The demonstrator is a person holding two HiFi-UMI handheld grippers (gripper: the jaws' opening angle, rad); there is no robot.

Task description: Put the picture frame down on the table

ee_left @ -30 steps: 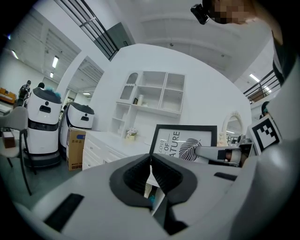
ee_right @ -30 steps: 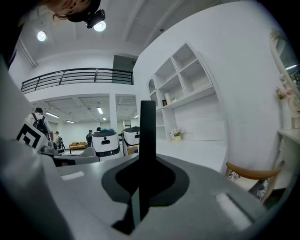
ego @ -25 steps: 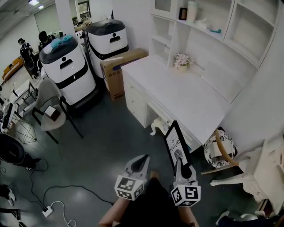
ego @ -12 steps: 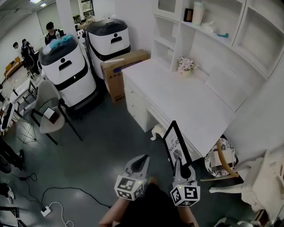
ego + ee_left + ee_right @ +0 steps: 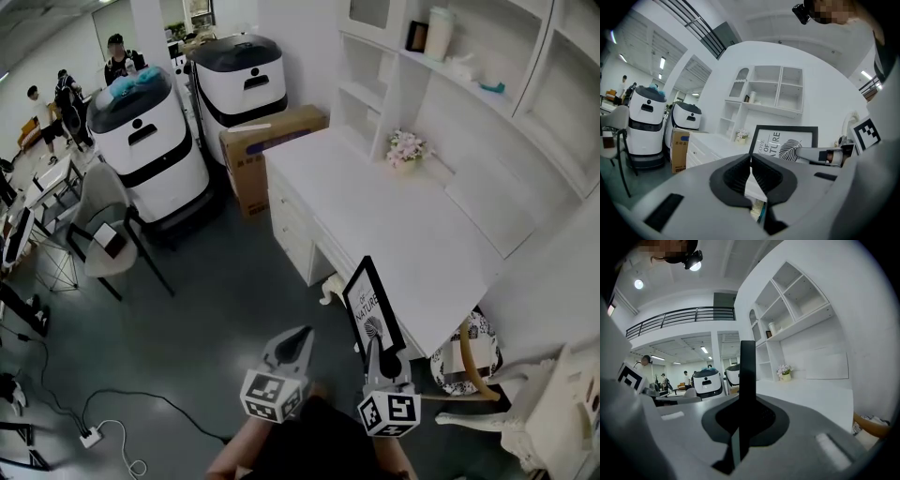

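**Frame in the air, table not yet reached**

The long white table [image 5: 394, 220] runs away from me under the wall shelves. Its top is mostly bare, with only a small pot of flowers [image 5: 406, 150] far back by the wall, so I judge there is plenty of room to set something down.

The picture frame [image 5: 371, 302] stands upright in the air by the table's near edge. No part of it rests on the top. From my right claw's own camera I see it edge-on, a dark bar rising straight up [image 5: 747, 376].

My right claw [image 5: 380, 349] is pinching that frame by its lower edge, jaws tight on it. My left claw [image 5: 300, 337] is beside it, jaws pressed together with nothing between them.

So the pick-up is done and the carry is nearly over. What I judge is left: bring the frame over the tabletop, lower it, let go.
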